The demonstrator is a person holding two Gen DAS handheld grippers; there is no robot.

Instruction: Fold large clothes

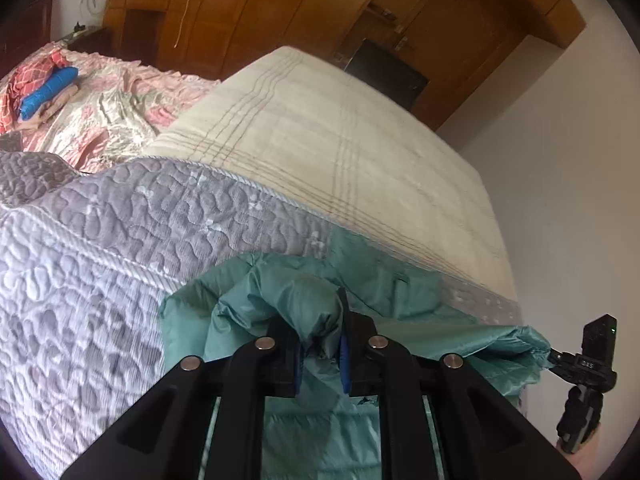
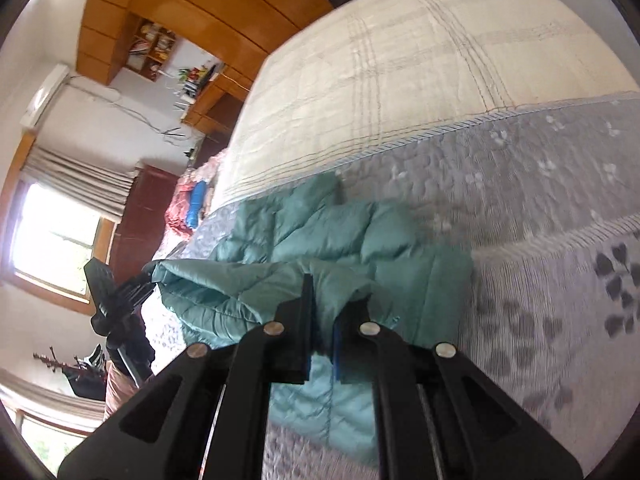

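Observation:
A teal quilted jacket (image 1: 400,292) lies over the grey quilted bedspread (image 1: 120,240) near the bed's edge. My left gripper (image 1: 320,336) is shut on a bunched fold of the jacket, lifted off the bed. In the right wrist view the jacket (image 2: 320,228) spreads across the grey bedspread (image 2: 540,220), and my right gripper (image 2: 323,304) is shut on another edge of it. The right gripper shows at the right edge of the left wrist view (image 1: 588,364), and the left gripper at the left of the right wrist view (image 2: 116,296); the fabric stretches between them.
A cream blanket (image 1: 340,132) with grey stripes covers the far part of the bed. Pink floral bedding (image 1: 120,104) carries a pile of folded clothes (image 1: 48,88). Wooden wardrobes (image 1: 280,4) stand behind. A window with curtains (image 2: 56,240) is on the left.

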